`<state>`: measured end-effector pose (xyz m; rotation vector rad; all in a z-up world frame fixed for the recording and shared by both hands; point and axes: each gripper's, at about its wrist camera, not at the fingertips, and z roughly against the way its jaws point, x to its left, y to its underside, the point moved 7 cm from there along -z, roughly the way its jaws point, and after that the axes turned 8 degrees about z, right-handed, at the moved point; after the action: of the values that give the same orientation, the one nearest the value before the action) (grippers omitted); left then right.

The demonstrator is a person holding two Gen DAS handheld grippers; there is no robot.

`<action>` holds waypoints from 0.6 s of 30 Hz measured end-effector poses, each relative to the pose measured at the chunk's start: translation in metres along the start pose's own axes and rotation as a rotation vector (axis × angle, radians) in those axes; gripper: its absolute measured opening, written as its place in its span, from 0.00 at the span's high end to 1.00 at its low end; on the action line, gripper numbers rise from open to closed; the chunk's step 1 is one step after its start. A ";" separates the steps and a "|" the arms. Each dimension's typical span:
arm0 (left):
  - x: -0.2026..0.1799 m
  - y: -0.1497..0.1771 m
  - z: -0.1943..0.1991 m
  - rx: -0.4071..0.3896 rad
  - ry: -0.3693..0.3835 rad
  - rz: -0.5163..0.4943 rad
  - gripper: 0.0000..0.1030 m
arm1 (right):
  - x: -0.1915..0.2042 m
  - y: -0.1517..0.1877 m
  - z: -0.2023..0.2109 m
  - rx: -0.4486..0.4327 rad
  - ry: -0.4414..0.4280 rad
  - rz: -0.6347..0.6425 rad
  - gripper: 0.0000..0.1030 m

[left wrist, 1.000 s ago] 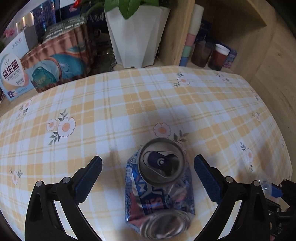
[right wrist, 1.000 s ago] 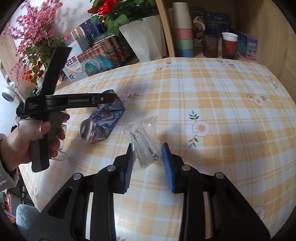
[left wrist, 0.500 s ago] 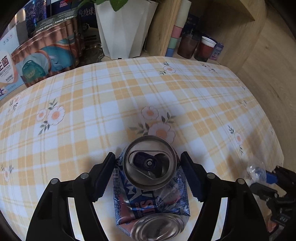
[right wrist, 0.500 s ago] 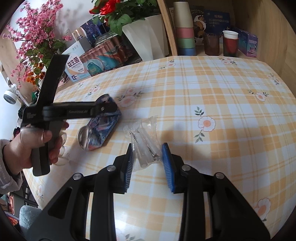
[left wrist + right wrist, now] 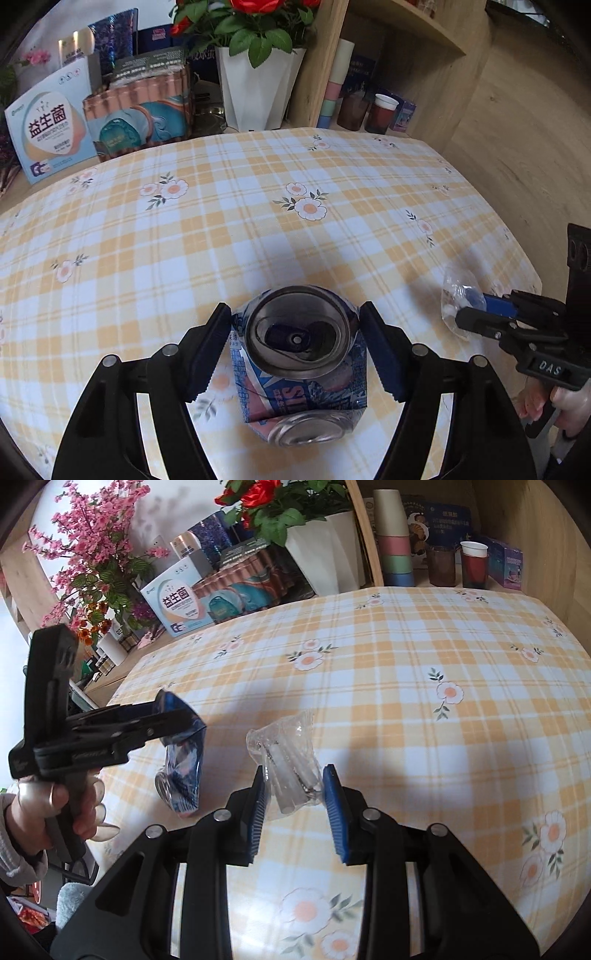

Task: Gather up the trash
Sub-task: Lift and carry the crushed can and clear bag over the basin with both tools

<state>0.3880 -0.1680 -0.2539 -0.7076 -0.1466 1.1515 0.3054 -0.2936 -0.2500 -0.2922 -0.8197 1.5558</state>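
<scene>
- Left tongs (image 5: 295,347): closed around a crushed drink can (image 5: 301,365), whose top rim is gripped on both sides by the dark pads. The log-settled motion applies: the jaws have just been closing, and the can is seen between them.
- Crushed drink can: printed in blue, white and pink, dented at the waist, with its opened top turned toward the left wrist camera. In the right wrist view the can (image 5: 183,760) is seen hanging from the left tongs (image 5: 177,716), clear of the surface.
- Right tongs (image 5: 295,797): pinched on a crumpled clear plastic wrapper (image 5: 288,753), which is pressed between the blue ribbed pads and projects forward beyond them.
- Clear plastic wrapper: also seen in the left wrist view (image 5: 458,295), at the tip of the right tongs (image 5: 469,314), over the near right part of the surface.
- Surface (image 5: 258,229): covered by a yellow and white checked cloth with printed flowers.
- Background: a white planter (image 5: 255,88) with red flowers and a stack of pastel cups (image 5: 395,539) are shown behind the surface.
- Hand (image 5: 48,812): shown gripping the handle of the left tongs.
</scene>
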 end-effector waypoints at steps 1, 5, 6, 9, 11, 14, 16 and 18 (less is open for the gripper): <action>0.000 0.002 0.005 -0.006 -0.001 0.003 0.33 | 0.004 0.001 0.003 -0.001 -0.001 0.003 0.68; 0.002 0.012 0.031 -0.043 0.002 0.025 0.33 | 0.019 0.004 0.013 -0.008 -0.008 0.011 0.68; 0.001 0.014 0.037 -0.050 0.001 0.022 0.33 | 0.021 0.004 0.015 -0.009 -0.009 0.013 0.68; -0.001 0.020 0.050 -0.064 -0.001 0.016 0.34 | 0.030 0.006 0.021 -0.012 -0.011 0.024 0.68; 0.000 0.022 0.058 -0.072 0.001 0.024 0.34 | 0.036 0.007 0.025 -0.014 -0.012 0.030 0.68; 0.000 0.023 0.067 -0.083 0.002 0.030 0.36 | 0.042 0.007 0.031 -0.018 -0.006 0.044 0.68; 0.000 0.025 0.072 -0.088 -0.003 0.028 0.38 | 0.045 0.007 0.034 -0.021 -0.003 0.050 0.68; 0.001 0.028 0.073 -0.083 -0.007 0.031 0.42 | 0.047 0.007 0.036 -0.022 -0.002 0.052 0.68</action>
<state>0.3338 -0.1288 -0.2139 -0.7817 -0.1915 1.1830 0.2695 -0.2601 -0.2161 -0.3306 -0.8374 1.5968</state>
